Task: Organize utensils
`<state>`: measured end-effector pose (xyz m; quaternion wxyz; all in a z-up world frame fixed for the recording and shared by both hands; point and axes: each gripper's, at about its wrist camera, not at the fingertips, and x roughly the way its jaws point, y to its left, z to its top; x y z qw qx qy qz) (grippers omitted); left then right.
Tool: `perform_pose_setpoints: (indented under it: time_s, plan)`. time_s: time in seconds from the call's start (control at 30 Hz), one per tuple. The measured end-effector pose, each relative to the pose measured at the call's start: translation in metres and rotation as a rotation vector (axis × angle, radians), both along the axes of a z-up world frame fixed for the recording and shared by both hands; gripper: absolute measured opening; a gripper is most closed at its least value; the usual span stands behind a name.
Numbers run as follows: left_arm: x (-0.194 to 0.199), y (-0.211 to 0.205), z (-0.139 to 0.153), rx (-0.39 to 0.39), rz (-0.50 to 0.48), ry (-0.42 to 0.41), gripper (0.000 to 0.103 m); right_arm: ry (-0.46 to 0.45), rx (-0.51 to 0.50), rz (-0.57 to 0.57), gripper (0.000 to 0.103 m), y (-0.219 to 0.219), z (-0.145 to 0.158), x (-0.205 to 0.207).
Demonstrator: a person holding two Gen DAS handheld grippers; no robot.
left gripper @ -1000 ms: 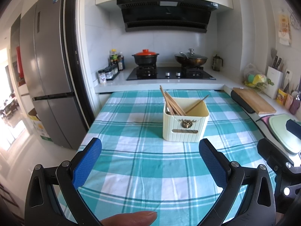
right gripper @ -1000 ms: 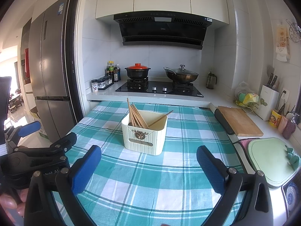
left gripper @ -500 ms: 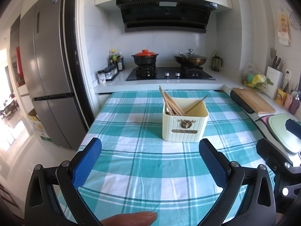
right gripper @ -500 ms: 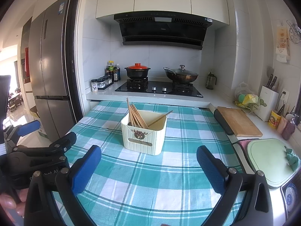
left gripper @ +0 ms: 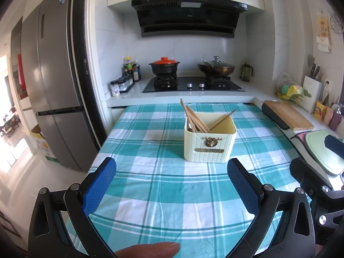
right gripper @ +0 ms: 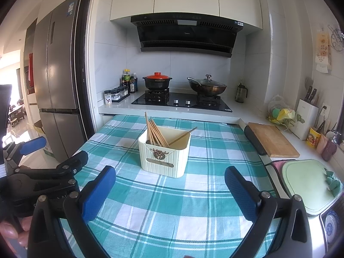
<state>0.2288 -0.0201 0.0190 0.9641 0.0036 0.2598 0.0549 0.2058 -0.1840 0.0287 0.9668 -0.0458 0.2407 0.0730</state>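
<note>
A cream utensil holder (left gripper: pixel 209 138) stands on the teal checked tablecloth (left gripper: pixel 163 185); it also shows in the right wrist view (right gripper: pixel 164 152). A bundle of wooden chopsticks (left gripper: pixel 193 119) leans in its left side, and one single chopstick (left gripper: pixel 223 119) leans to the right. My left gripper (left gripper: pixel 172 185) is open and empty, held above the cloth in front of the holder. My right gripper (right gripper: pixel 169 191) is open and empty, also in front of the holder. The left gripper's body (right gripper: pixel 43 172) shows at the left of the right wrist view.
A stove (left gripper: pixel 191 83) with a red-lidded pot (left gripper: pixel 164 65) and a wok (left gripper: pixel 216 67) stands behind the table. A fridge (left gripper: pixel 53 90) is at the left. A wooden cutting board (right gripper: pixel 272 139), green board (right gripper: pixel 309 182) and knife block (right gripper: pixel 305 118) line the right counter.
Nothing has visibly changed apart from a very slight drift of both views; both grippers stay open and empty.
</note>
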Motion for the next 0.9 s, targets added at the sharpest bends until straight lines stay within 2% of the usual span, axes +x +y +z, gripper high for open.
perform_pose_setpoints:
  time_s: [0.9]
  plan:
    - [-0.0005, -0.0003, 0.0002, 0.002, -0.007, 0.003, 0.103, 0.005, 0.002, 0.009, 0.103, -0.0058, -0.0001, 0.0007]
